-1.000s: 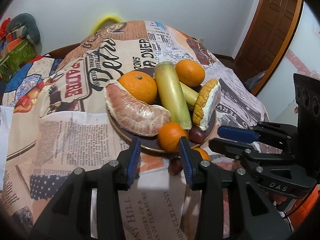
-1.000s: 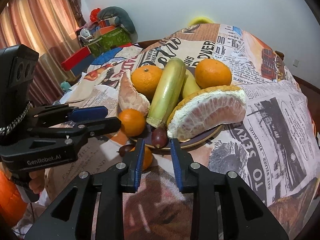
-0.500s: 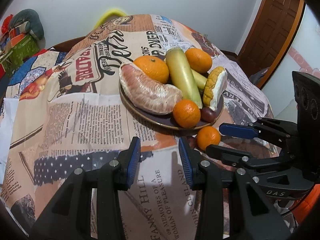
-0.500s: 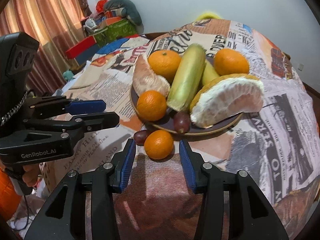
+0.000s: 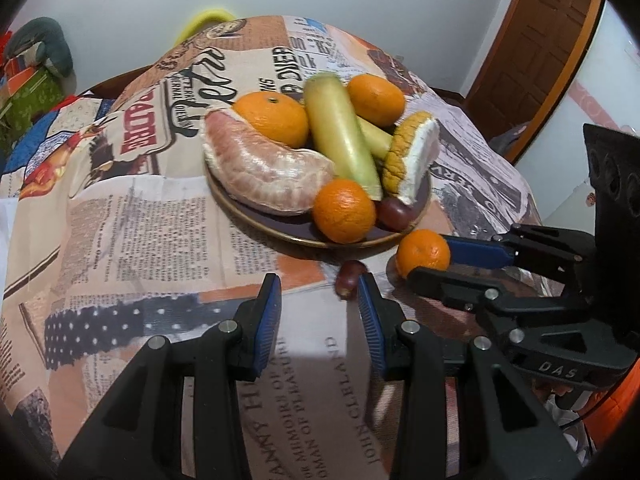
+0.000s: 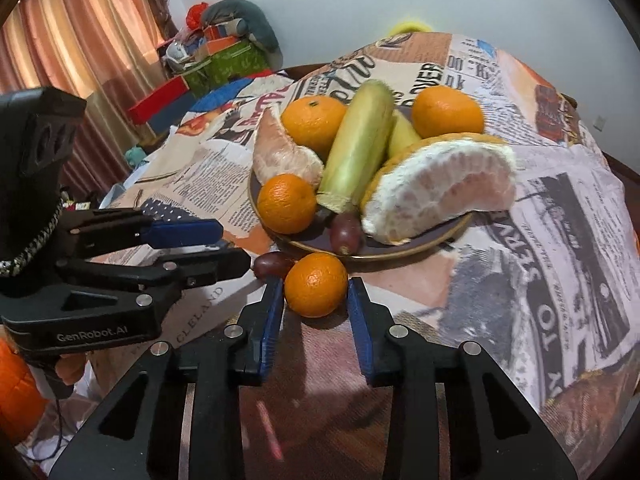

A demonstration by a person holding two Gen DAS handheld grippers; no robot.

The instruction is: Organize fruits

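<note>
Now the left hand-held gripper [image 5: 319, 300] hovers low over the near part of the surface [image 5: 132, 240], its blue-padded fingers apart with nothing between them. The surface is draped in a soft cloth printed like old newspaper, in cream, orange and brown. Just beyond the left hand-held gripper's right finger lies a small, smooth, dark red oval fruit [image 5: 349, 278], resting on the cloth near the plate's front rim.

Farther in stands a round, shallow, dark plate [image 5: 256, 216] with a gold-coloured edge. On its left side lies a peeled pomelo segment [image 5: 266, 176], pinkish, membrane-wrapped and crescent-shaped. Behind it sits a dimpled orange [image 5: 272, 118], and a long, pale green, waxy, cylindrical fruit [image 5: 340, 132] leans across the middle. A second orange [image 5: 376, 94] sits at the plate's far side. At the front rim are a smaller mandarin [image 5: 344, 210] and another dark red fruit [image 5: 394, 212]. On the right a pomelo wedge [image 5: 408, 160] stands with rough yellow rind and thick white pith.

Right of that, off the plate and on the cloth, rests a loose mandarin [image 6: 316, 284]. The right hand-held gripper [image 6: 316, 308] has its fingers apart on either side of this mandarin, not pressed against it.
</note>
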